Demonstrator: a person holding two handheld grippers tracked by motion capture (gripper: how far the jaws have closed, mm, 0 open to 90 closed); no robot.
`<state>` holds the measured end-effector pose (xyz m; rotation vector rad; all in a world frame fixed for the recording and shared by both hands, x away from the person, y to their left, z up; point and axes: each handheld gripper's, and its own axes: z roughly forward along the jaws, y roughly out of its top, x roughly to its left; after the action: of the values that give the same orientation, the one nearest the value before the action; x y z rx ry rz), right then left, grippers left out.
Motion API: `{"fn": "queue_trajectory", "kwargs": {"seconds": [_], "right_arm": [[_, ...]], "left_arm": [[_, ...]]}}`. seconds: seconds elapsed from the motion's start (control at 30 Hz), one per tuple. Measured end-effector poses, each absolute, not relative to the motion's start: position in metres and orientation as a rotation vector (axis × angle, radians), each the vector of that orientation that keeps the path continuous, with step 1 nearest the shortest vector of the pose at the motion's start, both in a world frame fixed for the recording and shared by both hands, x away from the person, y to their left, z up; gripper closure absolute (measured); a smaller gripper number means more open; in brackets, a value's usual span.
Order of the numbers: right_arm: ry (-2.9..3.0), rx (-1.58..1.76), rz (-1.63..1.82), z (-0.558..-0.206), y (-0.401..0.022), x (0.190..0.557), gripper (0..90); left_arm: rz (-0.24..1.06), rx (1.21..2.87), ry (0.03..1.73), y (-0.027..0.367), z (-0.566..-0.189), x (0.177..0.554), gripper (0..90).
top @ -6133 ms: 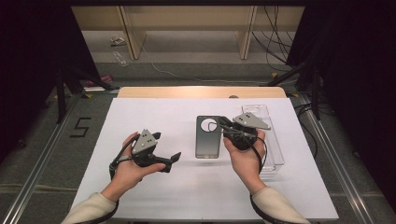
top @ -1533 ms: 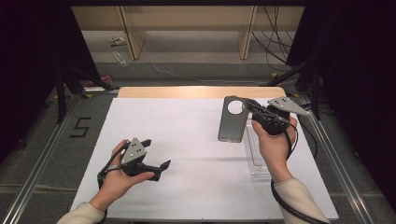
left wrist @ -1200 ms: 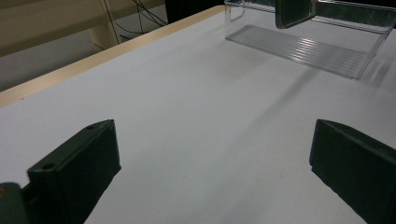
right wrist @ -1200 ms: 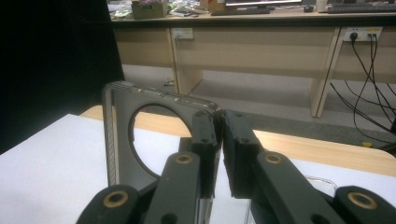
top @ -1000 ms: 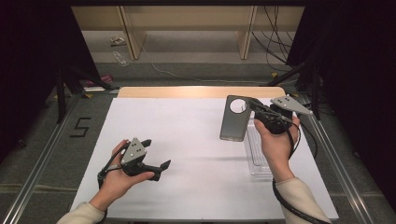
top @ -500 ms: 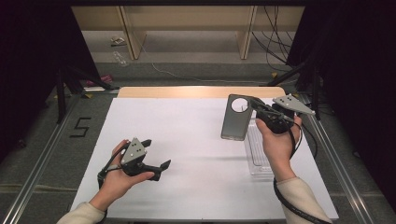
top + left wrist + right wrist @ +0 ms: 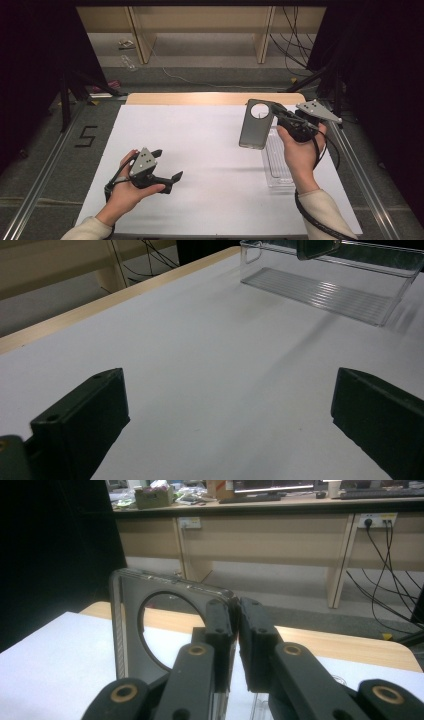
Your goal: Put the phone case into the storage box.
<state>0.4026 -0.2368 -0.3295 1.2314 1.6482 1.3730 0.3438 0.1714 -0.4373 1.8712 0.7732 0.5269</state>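
- Phone case (image 7: 256,125) up off the table, pinched at its top corner by the right gripper (image 7: 278,111), hanging upright just above the near-left end of the clear tray (image 7: 278,170).
- In the right gripper view, the same phone case (image 7: 131,630) with its round camera cut-out clamped between the two black jaws, pressed together on its edge.
- Left gripper (image 7: 167,167) resting low over the white table (image 7: 210,165), well apart from the tray, jaws spread wide, nothing between them.
- In the left gripper view, clear tray (image 7: 330,295) farther off, ribbed floor bare, a corner of the phone case (image 7: 317,247) hanging over it.
- Judged as done: pick-up and carry to the tray.
- Judged as left: lowering into the tray, release, pulling the hand back.
- Judged as well past halfway, placing not yet done.
- Writing: a black "5" (image 7: 86,136) marked on the grey floor left of the table.
- No brand or label readable on the phone case, tray or grippers.
- Boxes on the far desk in the right gripper view too small and blurred to read.
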Motion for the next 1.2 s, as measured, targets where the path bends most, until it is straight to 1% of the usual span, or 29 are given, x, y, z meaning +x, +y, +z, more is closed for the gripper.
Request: {"fn": "queue_trajectory", "kwargs": {"seconds": [1.2], "right_arm": [[1.618,1.234,1.374,-0.3276,-0.2470,0.4040,83.8]], "left_arm": [[0.530,1.872,0.778,0.1726,-0.4380,0.3446,1.7]]}}
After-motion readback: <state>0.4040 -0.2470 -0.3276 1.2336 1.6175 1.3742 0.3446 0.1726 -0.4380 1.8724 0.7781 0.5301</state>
